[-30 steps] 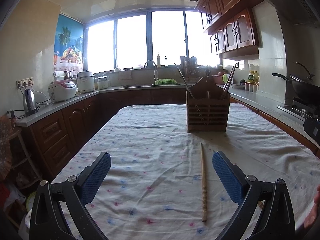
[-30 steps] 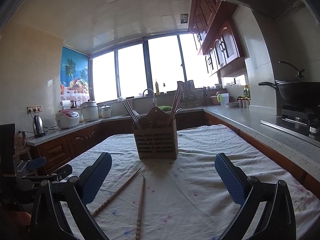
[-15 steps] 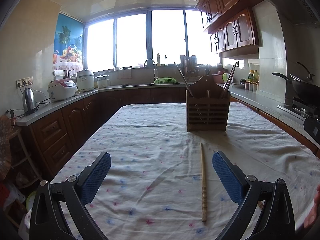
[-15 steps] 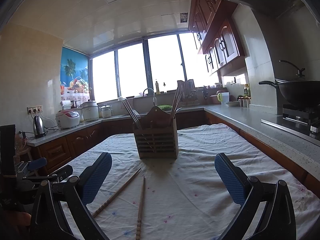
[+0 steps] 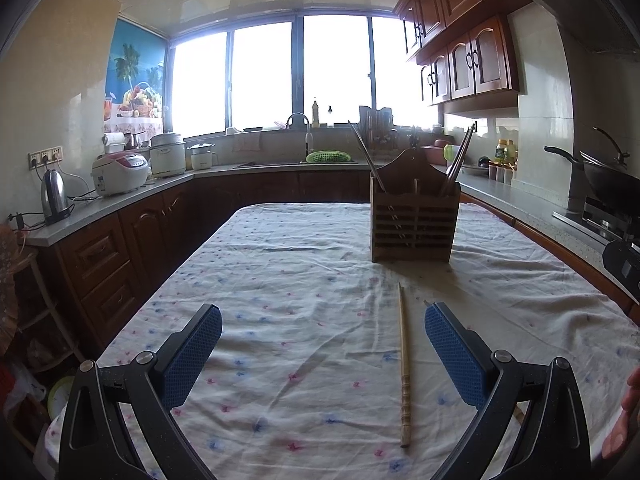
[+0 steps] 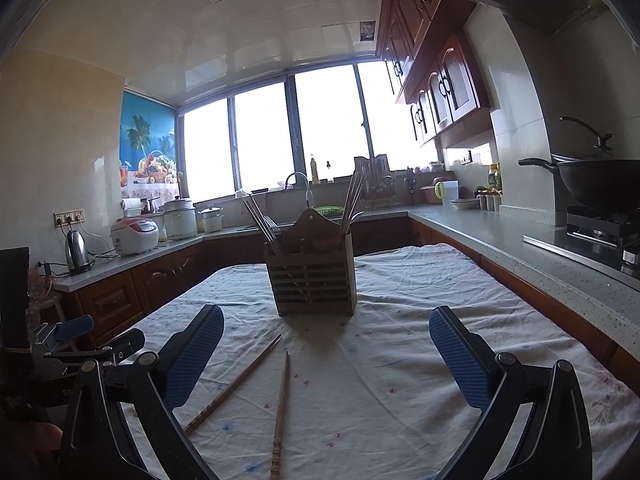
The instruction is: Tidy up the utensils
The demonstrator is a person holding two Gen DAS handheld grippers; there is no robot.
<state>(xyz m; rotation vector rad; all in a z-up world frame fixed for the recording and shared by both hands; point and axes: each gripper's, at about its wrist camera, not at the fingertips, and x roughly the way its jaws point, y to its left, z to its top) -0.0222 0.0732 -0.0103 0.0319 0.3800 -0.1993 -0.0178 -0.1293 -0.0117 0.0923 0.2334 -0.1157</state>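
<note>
Both tongs are standing wide apart and gripping nothing: the left gripper (image 5: 323,338) and the right gripper (image 6: 326,338) are hovering over the table's white flower-dotted cloth (image 5: 280,280). Two long wooden chopsticks (image 6: 280,408) are lying flat near its front edge, and the slatted wooden utensil holder (image 6: 311,278) is standing mid-table, holding upright utensils

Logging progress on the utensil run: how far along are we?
Done: several utensils already stand in the wooden holder. In hand: nothing; left gripper and right gripper are both open and empty. Left: two chopsticks on the tablecloth still need to go in.
</note>
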